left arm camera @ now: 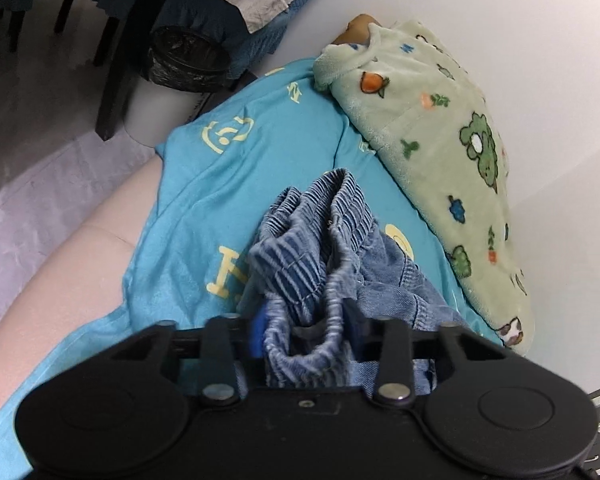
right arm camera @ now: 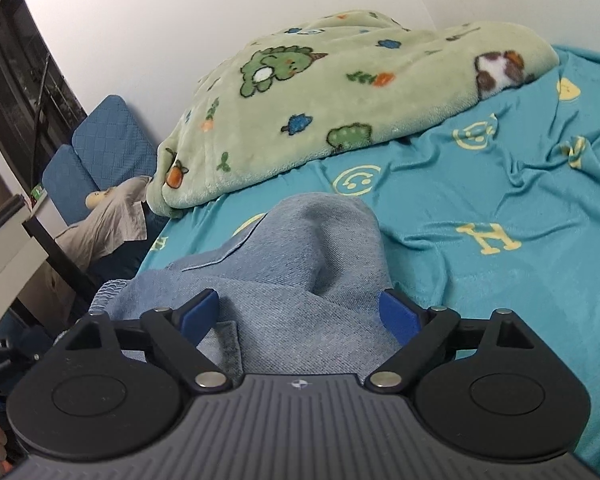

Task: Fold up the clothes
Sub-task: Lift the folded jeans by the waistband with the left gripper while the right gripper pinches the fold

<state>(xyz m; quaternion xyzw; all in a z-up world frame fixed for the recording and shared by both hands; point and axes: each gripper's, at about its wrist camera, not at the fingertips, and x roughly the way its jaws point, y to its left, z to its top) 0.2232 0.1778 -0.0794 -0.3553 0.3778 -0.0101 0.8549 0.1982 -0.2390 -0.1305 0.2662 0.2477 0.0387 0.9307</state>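
A blue denim garment (left arm camera: pixel 320 248) with a ribbed elastic waistband lies bunched on the teal sheet (left arm camera: pixel 204 200). In the left wrist view my left gripper (left arm camera: pixel 306 334) is shut on that waistband, whose gathered folds fill the narrow gap between the blue pads (left arm camera: pixel 258 336). In the right wrist view the same denim garment (right arm camera: pixel 312 248) humps up ahead of my right gripper (right arm camera: pixel 298 316). Its jaws stand wide apart. The cloth runs between the blue pads (right arm camera: pixel 398 316) without being pinched.
A green fleece blanket (right arm camera: pixel 340 92) with dinosaur prints is heaped on the bed against the white wall (right arm camera: pixel 180 0). Off the bed's end are a black bin (left arm camera: pixel 184 60), dark chair legs (left arm camera: pixel 120 72), a blue cushioned seat (right arm camera: pixel 104 148) and a grey garment (right arm camera: pixel 108 220).
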